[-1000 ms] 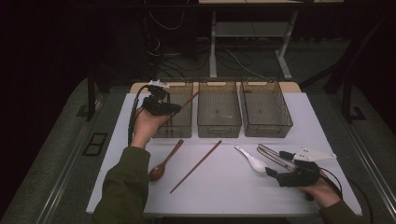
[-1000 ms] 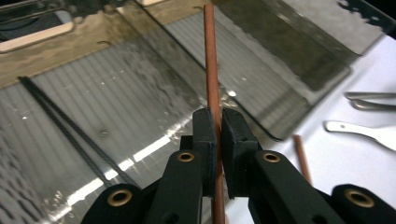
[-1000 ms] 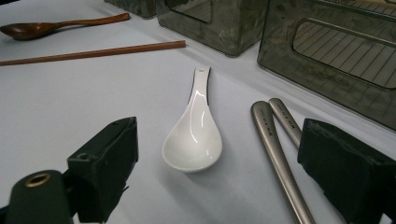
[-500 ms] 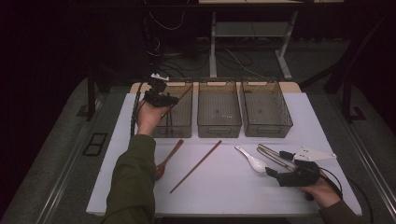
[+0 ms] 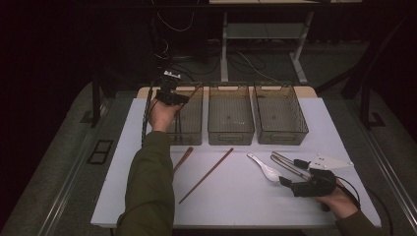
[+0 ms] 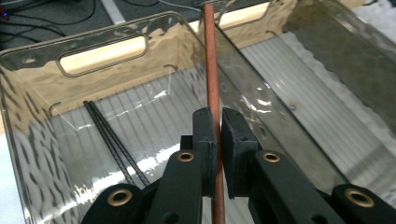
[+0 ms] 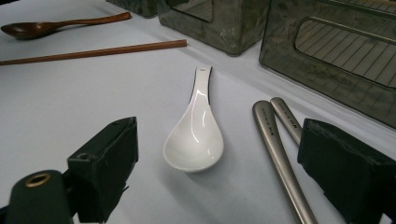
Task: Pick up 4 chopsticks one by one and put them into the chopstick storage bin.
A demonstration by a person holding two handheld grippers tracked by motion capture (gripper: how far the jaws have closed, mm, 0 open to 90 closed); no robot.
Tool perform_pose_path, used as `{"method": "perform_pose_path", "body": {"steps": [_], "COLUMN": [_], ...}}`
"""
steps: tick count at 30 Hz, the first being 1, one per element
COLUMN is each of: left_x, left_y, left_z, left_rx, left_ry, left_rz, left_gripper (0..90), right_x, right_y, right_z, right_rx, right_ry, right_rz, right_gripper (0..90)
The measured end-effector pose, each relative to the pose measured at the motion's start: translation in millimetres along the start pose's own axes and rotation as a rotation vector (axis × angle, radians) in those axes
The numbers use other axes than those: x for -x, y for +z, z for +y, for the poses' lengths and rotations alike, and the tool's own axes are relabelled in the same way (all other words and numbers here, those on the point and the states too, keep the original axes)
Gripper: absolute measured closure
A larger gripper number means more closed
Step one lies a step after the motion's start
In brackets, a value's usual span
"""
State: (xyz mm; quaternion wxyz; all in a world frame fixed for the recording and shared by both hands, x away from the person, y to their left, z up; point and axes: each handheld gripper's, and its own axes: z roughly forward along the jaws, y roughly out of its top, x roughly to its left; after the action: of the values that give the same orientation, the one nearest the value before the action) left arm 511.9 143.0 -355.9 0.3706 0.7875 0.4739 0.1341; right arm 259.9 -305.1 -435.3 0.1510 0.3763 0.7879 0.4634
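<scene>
A brown chopstick (image 6: 211, 56) is clamped in the closed left gripper (image 5: 172, 97) over the left bin (image 5: 189, 129), which probably already holds black chopsticks (image 6: 114, 142). The right gripper (image 7: 219, 177) is held wide open, empty, by the white spoon (image 7: 196, 135); other utensils are left on the counter (image 5: 236, 196).

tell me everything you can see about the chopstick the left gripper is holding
The chopstick is a slim, straight, reddish-brown stick that looks like wood. The left gripper is shut on it, pads pressed against both sides, so it runs on past the jaws. It is held over the leftmost clear bin, its far end reaching toward the bin's far rim. Two thin black chopsticks already lie on the bin floor beneath.
</scene>
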Motion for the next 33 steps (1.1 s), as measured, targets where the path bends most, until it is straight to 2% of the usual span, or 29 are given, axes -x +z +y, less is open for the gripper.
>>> {"method": "perform_pose_path", "body": {"steps": [1, 2, 3, 6, 12, 18, 22, 24, 26, 33], "left_x": [-0.4, -2.0, -1.9, -3.1, -6.9, -8.8, -8.7, -9.0, -8.6, -0.5], "left_y": [2.2, 4.1, 6.1, 9.9, 15.6, 23.4, 25.4, 25.0, 24.1, 18.2], "left_z": [-0.3, -0.4, -0.9, -0.2, 0.1, -2.1, -3.1, -3.3, -3.2, -1.6], "left_rx": [-0.004, -0.014, -0.011, -0.017, -0.025, -0.027, -0.031, -0.027, -0.018, -0.006], "left_ry": [-0.006, 0.009, -0.007, -0.006, -0.008, -0.012, -0.002, -0.002, 0.005, 0.048], "left_rz": [0.006, 0.021, 0.026, 0.042, 0.065, 0.067, 0.092, 0.104, 0.105, 0.056], "left_gripper": [83.8, 83.8, 83.8, 83.8, 83.8, 83.7, 82.7, 73.3, 69.7, 58.2], "right_x": [-0.1, -0.1, -0.1, 0.6, 0.9, 1.0, 1.2, 1.1, 1.0, 0.8], "right_y": [-0.1, -0.4, -0.5, -0.6, -1.2, -1.2, -1.3, -1.5, -1.5, -1.2], "right_z": [0.0, 0.1, 0.0, -0.2, -0.3, -0.4, -0.5, -0.6, -0.6, -0.5], "right_rx": [0.001, 0.002, 0.003, 0.002, 0.004, 0.005, 0.006, 0.005, 0.006, 0.003], "right_ry": [-0.001, -0.002, -0.001, 0.002, 0.004, 0.004, 0.005, 0.004, 0.004, 0.001], "right_rz": [-0.001, 0.0, 0.0, 0.0, 0.001, 0.001, 0.0, 0.001, 0.001, 0.002], "right_gripper": [12.3, 12.2, 12.3, 12.2, 12.3, 12.3, 12.3, 12.3, 12.3, 12.2]}}
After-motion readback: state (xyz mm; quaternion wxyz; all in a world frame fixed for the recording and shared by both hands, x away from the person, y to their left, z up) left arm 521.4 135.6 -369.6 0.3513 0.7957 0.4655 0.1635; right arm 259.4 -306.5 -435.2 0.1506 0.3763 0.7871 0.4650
